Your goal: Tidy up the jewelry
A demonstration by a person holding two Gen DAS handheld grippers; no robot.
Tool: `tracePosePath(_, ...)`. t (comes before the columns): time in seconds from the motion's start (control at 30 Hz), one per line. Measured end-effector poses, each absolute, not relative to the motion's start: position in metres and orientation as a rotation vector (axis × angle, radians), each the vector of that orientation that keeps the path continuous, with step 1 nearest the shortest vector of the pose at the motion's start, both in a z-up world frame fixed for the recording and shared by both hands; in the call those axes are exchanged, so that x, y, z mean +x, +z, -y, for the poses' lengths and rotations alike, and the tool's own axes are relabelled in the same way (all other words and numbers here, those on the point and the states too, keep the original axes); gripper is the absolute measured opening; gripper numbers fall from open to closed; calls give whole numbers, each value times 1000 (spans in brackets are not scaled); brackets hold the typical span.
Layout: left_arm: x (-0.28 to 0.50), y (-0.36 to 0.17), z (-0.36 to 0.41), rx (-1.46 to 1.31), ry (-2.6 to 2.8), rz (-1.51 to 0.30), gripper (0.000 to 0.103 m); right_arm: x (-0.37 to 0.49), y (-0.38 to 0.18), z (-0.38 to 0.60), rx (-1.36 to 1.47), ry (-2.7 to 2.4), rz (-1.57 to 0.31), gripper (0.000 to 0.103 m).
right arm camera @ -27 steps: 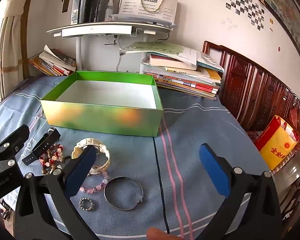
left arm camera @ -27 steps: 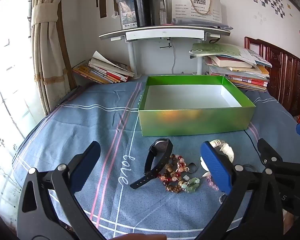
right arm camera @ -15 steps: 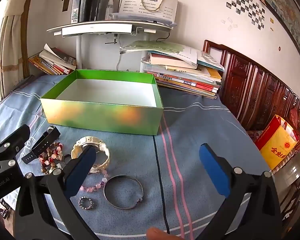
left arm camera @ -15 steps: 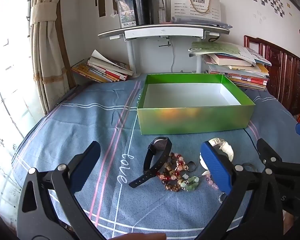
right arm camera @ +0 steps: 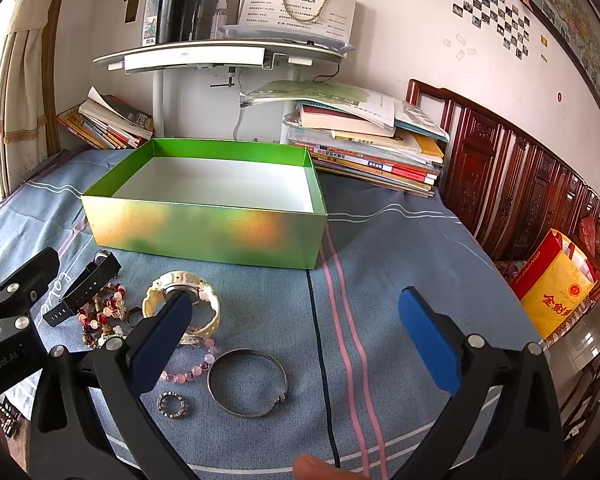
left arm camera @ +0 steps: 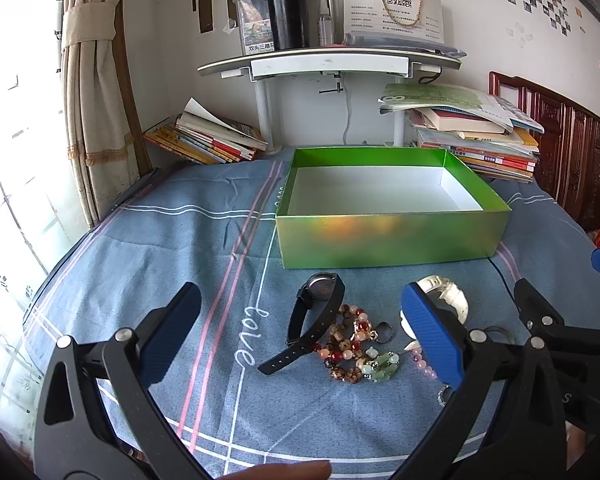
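**On the bed: both claws hovering, nothing picked yet**

On the blue bedsheet (left arm camera: 172,240), the jewelry is sitting in a loose pile in front of the empty green box (left arm camera: 388,236). The left claw (left arm camera: 300,332) and right claw (right arm camera: 300,332) are both spread wide, holding nothing.

Likely first pick: the black watch (left arm camera: 316,312), lying apart at the pile's left edge. It's touching the beaded bracelets (left arm camera: 348,348), so I'd be closing across the case, not the strap, and lifting straight up to avoid dragging beads.

For the right side, the silver bangle (right arm camera: 247,383) and the white watch (right arm camera: 182,300) are looking easiest; the small ring (right arm camera: 172,403) is lying flat and is probably the hardest to pinch.
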State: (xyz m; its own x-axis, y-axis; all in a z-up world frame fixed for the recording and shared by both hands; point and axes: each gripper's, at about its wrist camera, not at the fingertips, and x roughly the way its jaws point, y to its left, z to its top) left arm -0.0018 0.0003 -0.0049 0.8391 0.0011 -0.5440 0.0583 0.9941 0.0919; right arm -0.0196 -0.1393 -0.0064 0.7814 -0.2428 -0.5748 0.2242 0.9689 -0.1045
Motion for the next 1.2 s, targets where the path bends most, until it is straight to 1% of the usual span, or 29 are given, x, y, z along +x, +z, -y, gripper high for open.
tracePosePath(1.2,-1,-5,0,110,-30,-578,99,-21,-10,139,-32,-251,-626,101)
